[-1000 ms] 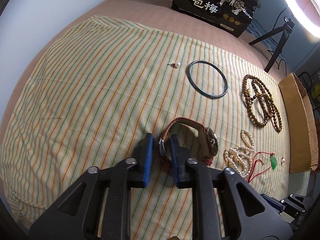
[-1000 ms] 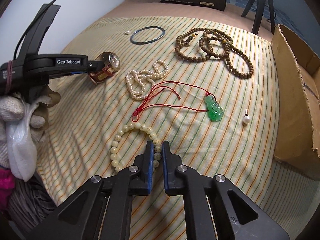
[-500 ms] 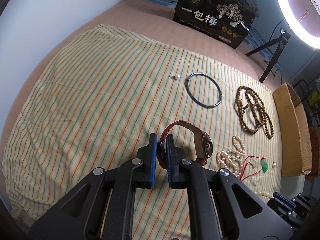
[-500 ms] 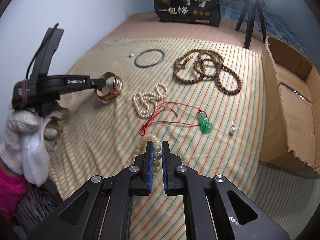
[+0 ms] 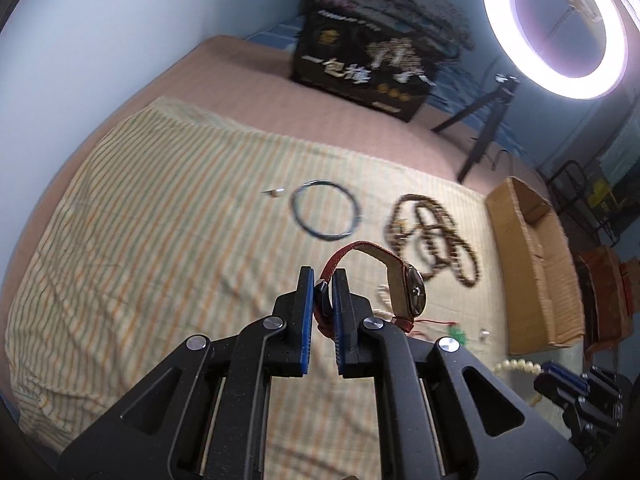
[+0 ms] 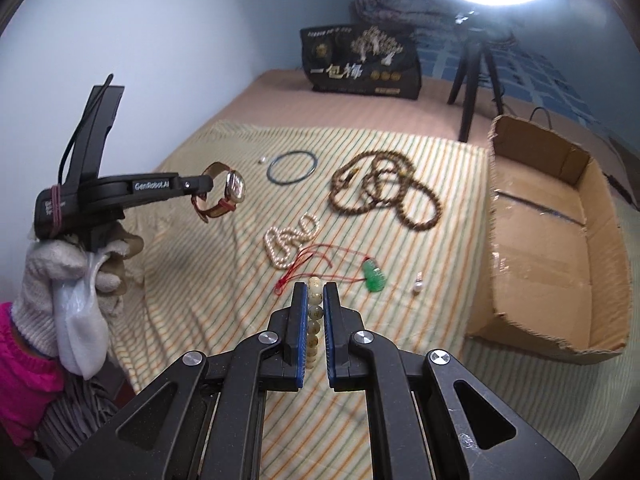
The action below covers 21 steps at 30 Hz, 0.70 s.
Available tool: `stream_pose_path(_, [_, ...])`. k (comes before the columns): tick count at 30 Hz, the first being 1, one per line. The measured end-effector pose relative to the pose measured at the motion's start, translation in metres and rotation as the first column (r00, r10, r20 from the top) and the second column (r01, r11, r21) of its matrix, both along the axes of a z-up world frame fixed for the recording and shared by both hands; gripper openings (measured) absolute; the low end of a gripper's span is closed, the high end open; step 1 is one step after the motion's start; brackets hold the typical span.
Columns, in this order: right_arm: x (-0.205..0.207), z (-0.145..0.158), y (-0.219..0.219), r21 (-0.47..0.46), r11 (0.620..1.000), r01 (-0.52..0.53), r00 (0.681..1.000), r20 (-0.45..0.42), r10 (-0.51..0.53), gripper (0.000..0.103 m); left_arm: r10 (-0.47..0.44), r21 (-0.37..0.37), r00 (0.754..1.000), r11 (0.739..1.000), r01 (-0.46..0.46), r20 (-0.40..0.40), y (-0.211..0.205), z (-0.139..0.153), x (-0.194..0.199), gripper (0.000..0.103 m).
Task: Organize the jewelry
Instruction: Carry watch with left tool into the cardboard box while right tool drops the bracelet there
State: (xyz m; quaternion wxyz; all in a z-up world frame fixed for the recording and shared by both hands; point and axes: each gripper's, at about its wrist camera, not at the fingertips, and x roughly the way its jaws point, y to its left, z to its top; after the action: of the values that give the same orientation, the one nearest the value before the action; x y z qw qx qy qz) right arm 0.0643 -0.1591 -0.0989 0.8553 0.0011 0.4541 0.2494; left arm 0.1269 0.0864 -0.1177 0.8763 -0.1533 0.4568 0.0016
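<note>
A pale blue wall (image 6: 168,40) rises behind and to the left of a bed-like surface covered in a plain tan sheet (image 6: 360,112). Over the sheet lies a yellow cloth (image 5: 160,216) striped in green and orange. A glowing ring light (image 5: 558,28) stands on a black tripod (image 6: 472,76) at the far right corner. Beside the tripod sits a black box with gold trees and white Chinese characters (image 6: 362,62), and a folded dark patterned blanket (image 5: 384,0) is piled behind it. Blue checked bedding (image 6: 532,76) stretches to the right.
</note>
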Motion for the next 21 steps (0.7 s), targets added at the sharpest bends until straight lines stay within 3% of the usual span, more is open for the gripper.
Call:
stream_pose_path(9, [0.005, 0.015, -0.048, 0.038, 0.995, 0.092, 0.994, 0.057, -0.094, 0.006, -0.102, -0.026, 0.993, 0.994, 0.104, 0.056, -0.056, 0.023, 0.002, 0.007])
stream_pose_path(21, [0.031, 0.038, -0.117, 0.063, 0.968, 0.243, 0.962, 0.111, -0.248, 0.006, -0.211, -0.014, 0.973, 0.977, 0.213, 0.088, -0.131, 0.039, 0.014, 0.007])
